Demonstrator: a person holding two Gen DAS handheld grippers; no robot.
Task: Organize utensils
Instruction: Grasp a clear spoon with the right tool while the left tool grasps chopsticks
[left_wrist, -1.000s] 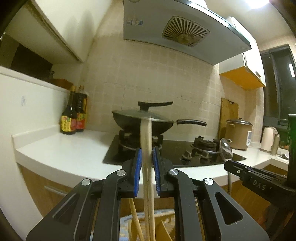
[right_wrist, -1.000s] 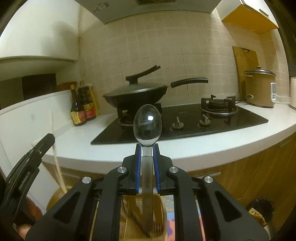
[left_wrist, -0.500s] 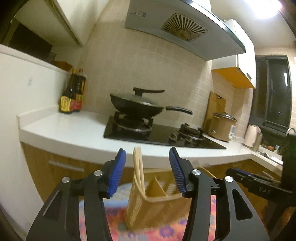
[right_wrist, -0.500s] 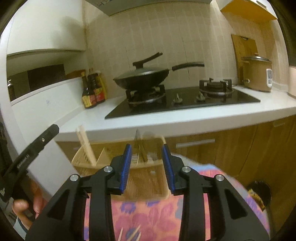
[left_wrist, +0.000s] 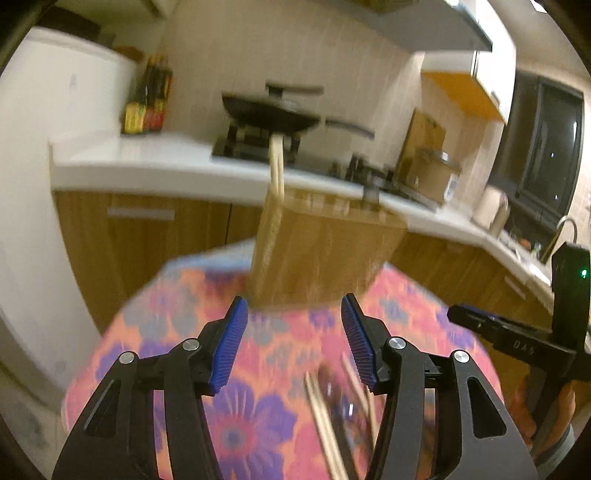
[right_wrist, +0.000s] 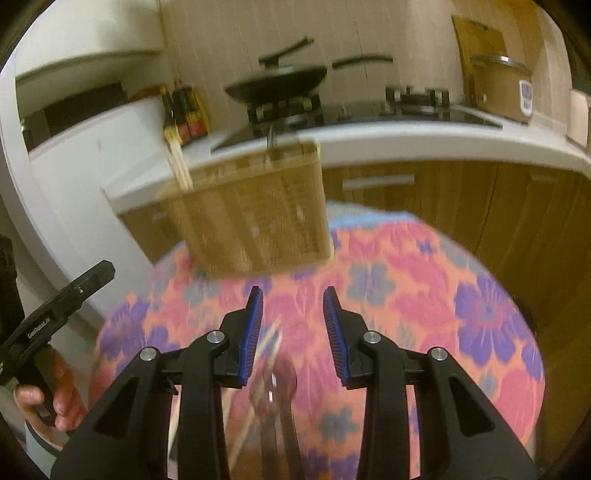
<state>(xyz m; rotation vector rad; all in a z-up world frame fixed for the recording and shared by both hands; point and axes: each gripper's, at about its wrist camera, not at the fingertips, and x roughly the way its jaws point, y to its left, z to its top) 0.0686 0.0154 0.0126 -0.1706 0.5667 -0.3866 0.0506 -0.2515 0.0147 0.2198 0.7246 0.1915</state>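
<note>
Reaching for next utensils: left hand-held gripper (left_wrist: 291, 339) wide, empty; right hand-held gripper (right_wrist: 293, 325) narrower, empty. Chopsticks (right_wrist: 255, 384) and spoon (right_wrist: 277, 387) lie on flowered worktop (right_wrist: 424, 302) below pads, near holder (right_wrist: 251, 218). Next: lower, straddle one utensil, close.

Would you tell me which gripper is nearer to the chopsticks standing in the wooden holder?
Left. The left gripper faces the chopsticks almost straight ahead; from the right gripper they stand off to the left, at the holder's far end.
</note>
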